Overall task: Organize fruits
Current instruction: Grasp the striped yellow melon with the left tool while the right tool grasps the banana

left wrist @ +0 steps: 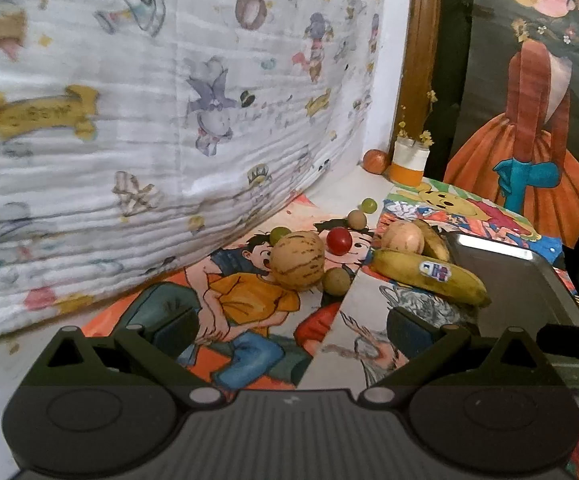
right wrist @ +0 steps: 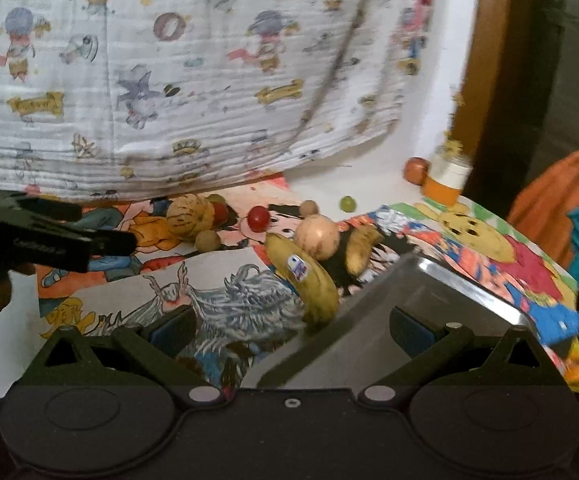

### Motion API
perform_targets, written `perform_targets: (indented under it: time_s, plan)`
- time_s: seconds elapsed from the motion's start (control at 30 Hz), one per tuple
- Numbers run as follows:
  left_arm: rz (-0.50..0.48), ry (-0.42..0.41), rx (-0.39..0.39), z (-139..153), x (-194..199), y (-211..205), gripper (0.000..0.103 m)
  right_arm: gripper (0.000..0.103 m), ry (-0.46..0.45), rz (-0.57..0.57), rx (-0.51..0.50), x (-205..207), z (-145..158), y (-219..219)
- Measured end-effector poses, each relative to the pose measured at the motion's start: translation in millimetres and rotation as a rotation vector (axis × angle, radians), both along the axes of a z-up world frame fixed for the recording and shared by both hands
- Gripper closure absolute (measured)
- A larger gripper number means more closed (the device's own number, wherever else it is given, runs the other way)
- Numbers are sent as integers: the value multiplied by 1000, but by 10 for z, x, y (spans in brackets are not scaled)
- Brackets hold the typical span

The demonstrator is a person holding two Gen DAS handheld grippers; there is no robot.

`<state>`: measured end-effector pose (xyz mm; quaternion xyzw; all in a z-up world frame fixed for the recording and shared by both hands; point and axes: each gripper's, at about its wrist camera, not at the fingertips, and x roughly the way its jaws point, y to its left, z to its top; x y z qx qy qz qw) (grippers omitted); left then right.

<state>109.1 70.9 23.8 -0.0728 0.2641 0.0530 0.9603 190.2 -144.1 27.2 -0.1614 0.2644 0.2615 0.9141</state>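
Note:
Loose fruit lies on cartoon posters. A striped tan melon (left wrist: 298, 261) (right wrist: 190, 216) sits ahead of my left gripper (left wrist: 293, 330), which is open and empty. Near it are a red tomato (left wrist: 338, 240) (right wrist: 258, 217), small brown round fruits (left wrist: 336, 281) (right wrist: 207, 240) and green grapes (left wrist: 368, 205) (right wrist: 347, 203). A stickered banana (left wrist: 429, 278) (right wrist: 305, 278), a pale round fruit (left wrist: 403, 238) (right wrist: 319, 238) and a second banana (right wrist: 359, 252) lie beside a metal tray (left wrist: 521, 288) (right wrist: 421, 300). My right gripper (right wrist: 293, 330) is open over the tray's near corner.
A printed cloth (left wrist: 161, 92) hangs close along the left and back. At the far corner stand an orange-and-white jar (left wrist: 409, 162) (right wrist: 447, 178) and an orange fruit (left wrist: 375, 161) (right wrist: 415, 170). A painted panel (left wrist: 529, 112) rises behind the tray. The left gripper's body (right wrist: 49, 240) shows at the right wrist view's left edge.

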Motion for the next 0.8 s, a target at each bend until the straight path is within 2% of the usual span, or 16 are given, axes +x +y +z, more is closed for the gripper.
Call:
perform_targets:
  time_s: [0.07,0.27,0.47,0.8]
  plan:
    - [-6,15,-13,-7,120,26,0,1,37,45,-9,162,41,62]
    - [-20,46,-55,-15,509,78,0,1,223,112,68,707,162,157]
    - [-22,83,-86,-33,860,138,0,6,233,162,-15,1059,-58,291]
    - [-9,137,-158,-210,1218,239,1,26,285,172,5,1364,-318,366]
